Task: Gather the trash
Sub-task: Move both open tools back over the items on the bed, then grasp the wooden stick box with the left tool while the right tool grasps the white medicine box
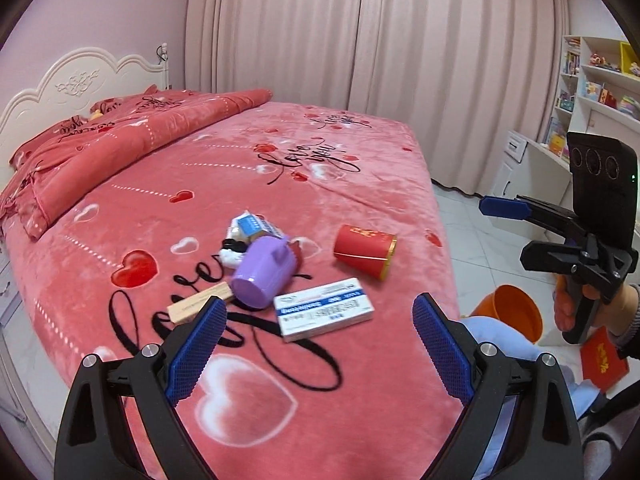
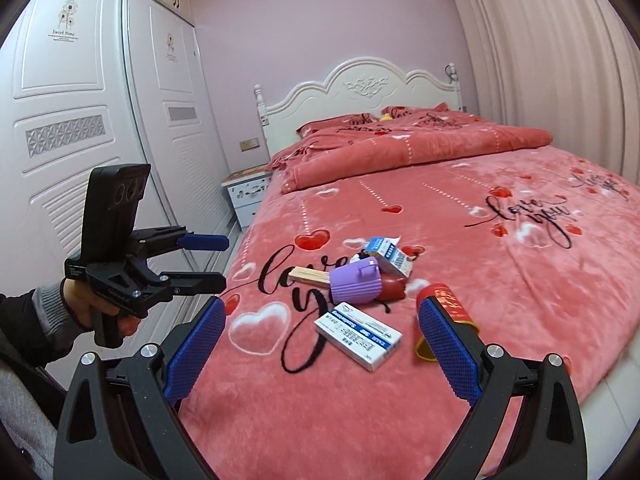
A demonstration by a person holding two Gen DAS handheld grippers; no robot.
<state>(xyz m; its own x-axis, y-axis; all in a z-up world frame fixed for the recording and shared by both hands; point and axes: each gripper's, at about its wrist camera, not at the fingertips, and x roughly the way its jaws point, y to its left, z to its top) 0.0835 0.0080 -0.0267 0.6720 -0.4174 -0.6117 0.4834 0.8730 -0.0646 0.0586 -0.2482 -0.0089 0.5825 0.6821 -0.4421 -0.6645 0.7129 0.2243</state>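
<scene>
A pile of trash lies on the pink bed [image 1: 360, 152]: a tipped purple cup [image 1: 262, 272], a white-and-blue medicine box [image 1: 324, 308], a red paper cup [image 1: 364, 250] on its side, a thin wooden-coloured box [image 1: 198, 306] and a crumpled blue-white carton [image 1: 252, 228]. My left gripper [image 1: 320, 320] hovers open just short of the medicine box, holding nothing. In the right wrist view my right gripper [image 2: 320, 320] is also open and empty over the bed's near edge, near the medicine box [image 2: 356, 334] and purple cup [image 2: 356, 284]. Its right finger partly covers the red cup [image 2: 444, 300].
An orange bin [image 1: 512, 308] stands on the tiled floor right of the bed, a red packet [image 1: 604, 360] near it. A folded quilt [image 2: 400, 148] lies by the headboard. A wardrobe [image 2: 80, 120] and nightstand [image 2: 248, 196] flank the bed's left; shelves [image 1: 596, 92] stand far right.
</scene>
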